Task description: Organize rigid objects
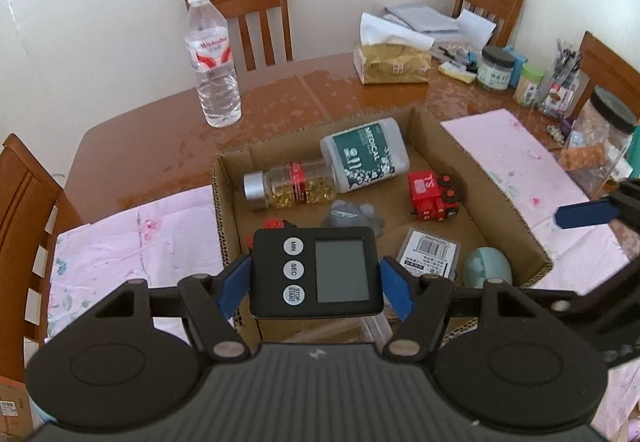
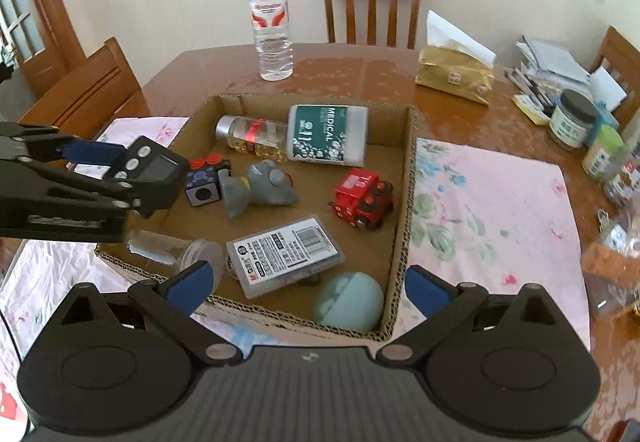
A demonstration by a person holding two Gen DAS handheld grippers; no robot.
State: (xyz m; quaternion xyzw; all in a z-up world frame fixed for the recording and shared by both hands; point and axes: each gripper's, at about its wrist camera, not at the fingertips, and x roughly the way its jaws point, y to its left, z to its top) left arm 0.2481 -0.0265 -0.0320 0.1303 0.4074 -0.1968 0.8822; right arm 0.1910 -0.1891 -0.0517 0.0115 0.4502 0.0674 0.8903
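We find the left gripper (image 1: 316, 282) clamped on a black timer (image 1: 314, 272) above the cardboard box (image 2: 404, 202). The right gripper (image 2: 306, 288) stands wide open, holding nothing, over the box's near edge.

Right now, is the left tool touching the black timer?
Touching. Left wrist view: the left tool has both blue pads pressed against the black timer sides, holding it above the cardboard box.

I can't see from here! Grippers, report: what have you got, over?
Left gripper shut on black timer, above cardboard box. Right gripper open, empty. Box crowded: toy train, bottles.
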